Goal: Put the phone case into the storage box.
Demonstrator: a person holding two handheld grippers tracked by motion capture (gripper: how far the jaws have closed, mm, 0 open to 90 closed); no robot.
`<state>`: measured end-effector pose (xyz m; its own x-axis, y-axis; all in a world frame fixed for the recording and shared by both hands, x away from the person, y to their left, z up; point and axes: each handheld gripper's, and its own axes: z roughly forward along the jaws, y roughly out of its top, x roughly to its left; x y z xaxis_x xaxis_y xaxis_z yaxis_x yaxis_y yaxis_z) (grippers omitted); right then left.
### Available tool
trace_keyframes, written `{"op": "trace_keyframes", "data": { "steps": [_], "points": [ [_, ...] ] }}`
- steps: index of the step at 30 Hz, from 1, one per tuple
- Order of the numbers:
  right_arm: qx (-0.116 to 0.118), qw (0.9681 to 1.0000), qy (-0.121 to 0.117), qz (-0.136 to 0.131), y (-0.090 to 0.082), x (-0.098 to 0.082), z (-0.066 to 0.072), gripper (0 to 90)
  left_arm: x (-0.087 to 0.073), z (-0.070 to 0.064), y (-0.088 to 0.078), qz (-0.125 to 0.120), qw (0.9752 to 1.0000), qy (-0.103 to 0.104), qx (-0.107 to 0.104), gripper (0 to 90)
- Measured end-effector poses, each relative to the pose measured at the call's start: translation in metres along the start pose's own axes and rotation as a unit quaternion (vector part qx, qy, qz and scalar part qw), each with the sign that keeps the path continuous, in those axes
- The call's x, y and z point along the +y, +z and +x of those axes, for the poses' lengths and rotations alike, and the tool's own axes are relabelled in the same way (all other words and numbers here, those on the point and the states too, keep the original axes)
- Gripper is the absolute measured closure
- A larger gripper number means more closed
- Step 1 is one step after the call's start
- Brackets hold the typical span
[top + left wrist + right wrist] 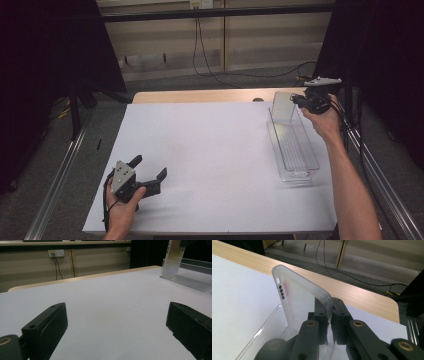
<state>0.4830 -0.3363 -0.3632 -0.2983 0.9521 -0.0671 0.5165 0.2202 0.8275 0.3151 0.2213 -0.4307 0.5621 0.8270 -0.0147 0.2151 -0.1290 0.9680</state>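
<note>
A frosted, translucent phone case [283,106] stands upright over the far end of a long clear plastic bin [295,150] at the table's right side. My right gripper [301,100] is shut on one edge of the case. In the right gripper view the jaws pinch the case [299,297] at its rim, with my right gripper [329,312] above the bin [262,332]. My left gripper [149,167] rests open on the white sheet near the front left, nothing between its jaws. From the left gripper view [117,311], the case [172,257] and bin [190,281] lie far off at the right.
A white sheet [210,150] covers most of a wooden table [200,95]. Metal rails [60,175] run along both sides of the table. Cables [210,70] lie on the floor beyond the far edge. Dark curtains hang at left and right.
</note>
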Motion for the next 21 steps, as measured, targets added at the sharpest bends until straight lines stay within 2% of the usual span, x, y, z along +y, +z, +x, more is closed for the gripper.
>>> {"op": "trace_keyframes", "data": {
  "steps": [7, 12, 14, 21],
  "points": [
    [0.010, 0.9997, 0.018, 0.013, 0.003, 0.002, -0.008, 83.8, 0.000, 0.000, 0.001, 0.003, 1.0000, 0.005, -0.003, 3.8],
    [0.016, 0.9995, 0.023, 0.018, 0.006, 0.006, -0.012, 83.6, -0.001, -0.001, 0.002, 0.003, 1.0000, -0.005, -0.006, 3.8],
    [0.018, 0.9993, 0.023, 0.021, 0.007, 0.007, -0.013, 83.5, 0.000, -0.001, 0.001, 0.002, 1.0000, -0.001, -0.006, 3.8],
    [0.027, 0.9984, 0.044, 0.024, 0.010, 0.008, -0.018, 83.5, 0.000, -0.001, 0.001, 0.002, 1.0000, 0.000, -0.006, 3.8]
  ]
}}
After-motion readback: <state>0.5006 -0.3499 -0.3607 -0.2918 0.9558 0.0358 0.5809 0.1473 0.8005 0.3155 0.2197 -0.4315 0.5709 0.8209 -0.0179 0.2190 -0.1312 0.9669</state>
